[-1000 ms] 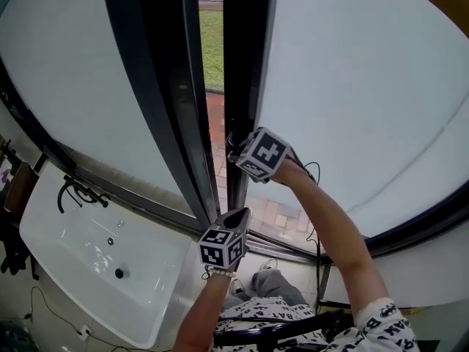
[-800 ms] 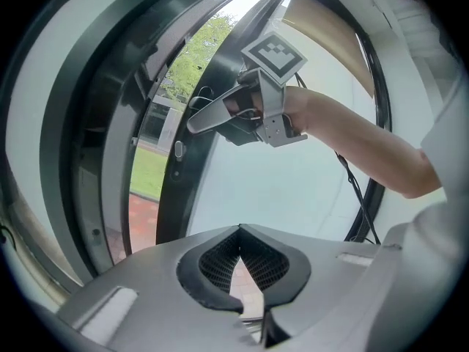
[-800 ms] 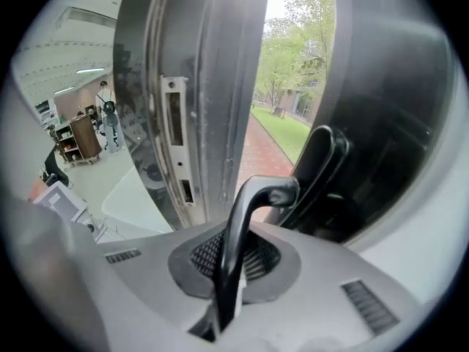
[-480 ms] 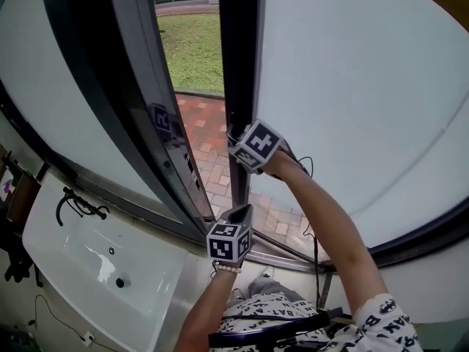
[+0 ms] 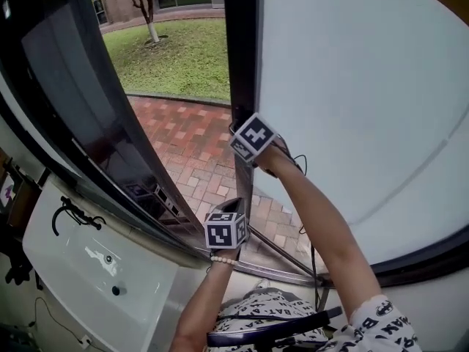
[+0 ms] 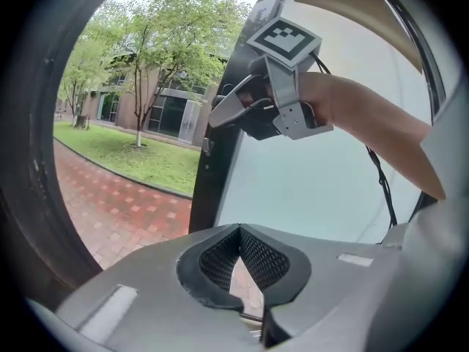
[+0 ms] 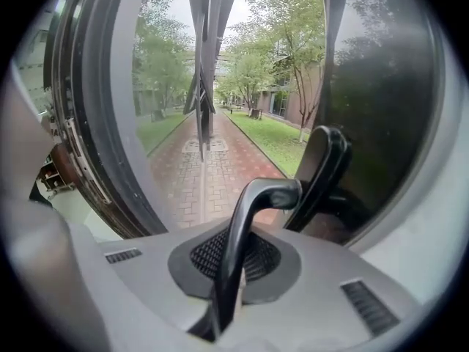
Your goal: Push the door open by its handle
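Black lever handle (image 7: pixel 238 248), lower centre of the right gripper view, clamped crosswise between the closed jaws of the right gripper (image 5: pixel 238 136). Mounted on the dark frame (image 5: pixel 242 50) of the pale glazed door (image 5: pixel 352 86), centre to right of the head view. Probably rigid, smooth metal, apt to slip in the grip; best taken near its bend, close to the frame. Likely a heavy, stiff leaf, wanting a steady push rather than a jerk. Already ajar: brick path (image 5: pixel 198 145) and lawn (image 5: pixel 176 50) in the gap, upper centre. Left gripper (image 5: pixel 233 211) at lower centre, jaws together, holding nothing. White sink (image 5: pixel 95 262) at lower left.
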Available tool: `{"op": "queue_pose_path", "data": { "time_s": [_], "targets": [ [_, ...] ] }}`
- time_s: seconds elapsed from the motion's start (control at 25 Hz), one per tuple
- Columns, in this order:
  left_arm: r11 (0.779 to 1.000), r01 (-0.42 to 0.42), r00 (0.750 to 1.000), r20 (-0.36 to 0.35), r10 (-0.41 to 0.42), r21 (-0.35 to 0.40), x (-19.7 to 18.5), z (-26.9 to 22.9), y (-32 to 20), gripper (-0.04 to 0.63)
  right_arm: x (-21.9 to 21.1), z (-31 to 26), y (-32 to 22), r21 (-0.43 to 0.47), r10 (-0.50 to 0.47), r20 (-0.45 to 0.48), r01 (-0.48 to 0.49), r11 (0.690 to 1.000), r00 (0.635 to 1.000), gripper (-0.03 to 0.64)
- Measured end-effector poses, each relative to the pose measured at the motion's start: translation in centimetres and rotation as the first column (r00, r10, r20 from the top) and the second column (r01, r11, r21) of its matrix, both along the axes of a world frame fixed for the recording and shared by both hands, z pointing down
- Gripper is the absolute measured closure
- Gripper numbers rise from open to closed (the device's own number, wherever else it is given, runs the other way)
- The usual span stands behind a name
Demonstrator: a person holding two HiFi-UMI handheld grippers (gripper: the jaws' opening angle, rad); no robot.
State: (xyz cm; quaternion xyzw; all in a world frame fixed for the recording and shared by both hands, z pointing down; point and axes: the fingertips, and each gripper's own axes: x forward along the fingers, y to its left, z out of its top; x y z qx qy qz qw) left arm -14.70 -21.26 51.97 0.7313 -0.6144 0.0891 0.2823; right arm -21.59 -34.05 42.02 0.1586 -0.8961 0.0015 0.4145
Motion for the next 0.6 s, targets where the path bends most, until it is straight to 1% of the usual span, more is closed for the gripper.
{"op": "queue_pose_path", "data": {
  "time_s": [0.12,0.28,0.44,0.52,0.6],
  "targets": [
    [1.000,0.012,1.000,0.007,-0.012,-0.001,0.2,0.1,-1.1,0.609,0.9,-0.1,-2.5,-0.009,0.033,0.015,-0.033,0.999,0.999,0.617],
    [0.999,0.037,0.999,0.025,-0.037,0.001,-0.4,-0.2,-2.9,0.609,2.4,-0.7,-7.4,-0.004,0.081,0.017,-0.081,0.997,0.997,0.617],
    [0.999,0.039,0.999,-0.012,-0.039,-0.018,-0.6,0.2,-4.0,0.609,3.7,-0.7,-10.9,-0.077,0.141,0.059,-0.136,0.988,0.988,0.617],
    [0.999,0.035,0.999,-0.025,-0.035,-0.029,-0.1,0.5,-4.8,0.609,4.9,-0.7,-12.8,-0.082,0.174,0.062,-0.169,0.982,0.983,0.617],
    [0.999,0.026,0.999,-0.025,-0.027,-0.031,0.6,0.7,-5.8,0.609,6.1,-0.6,-14.7,-0.069,0.194,0.045,-0.191,0.979,0.980,0.618]
  ]
}}
